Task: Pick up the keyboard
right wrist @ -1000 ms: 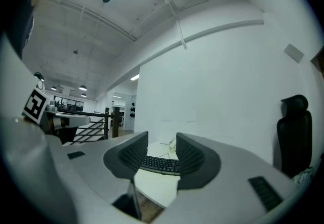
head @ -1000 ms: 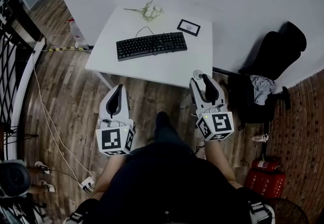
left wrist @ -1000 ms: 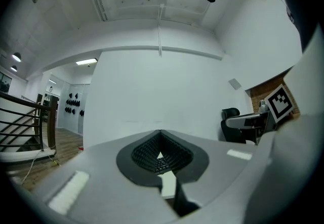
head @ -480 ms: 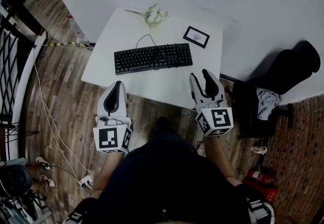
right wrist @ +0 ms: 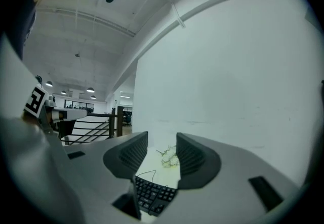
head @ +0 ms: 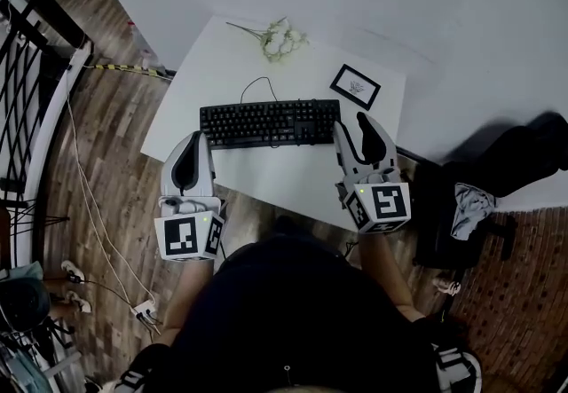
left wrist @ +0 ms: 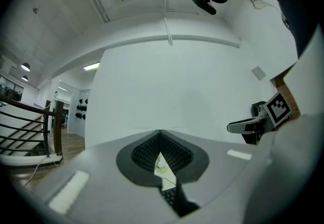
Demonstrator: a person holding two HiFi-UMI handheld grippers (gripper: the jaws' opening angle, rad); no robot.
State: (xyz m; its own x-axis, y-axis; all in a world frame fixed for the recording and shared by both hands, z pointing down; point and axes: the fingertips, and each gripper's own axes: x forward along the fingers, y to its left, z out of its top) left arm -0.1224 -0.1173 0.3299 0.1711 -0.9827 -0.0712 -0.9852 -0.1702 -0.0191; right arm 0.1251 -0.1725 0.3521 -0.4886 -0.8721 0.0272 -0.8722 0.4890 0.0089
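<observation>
Keyboard is laid nine-to-three o'clock. Right gripper, jaws parted and empty, is found at its three o'clock end. Left gripper is pressed closed on nothing.

The jaws of the left gripper, pressed together, hide nearly all of the keyboard in that gripper's view. A few keys show in the slit beneath their meeting point, with a sliver of tabletop and flowers too small to make out. Between the parted jaws of the right gripper only one end of the keyboard shows; the rest lies behind one jaw. The print on the card beyond the right jaws is too small to read. The dark chair is cut off by the picture's edge.
</observation>
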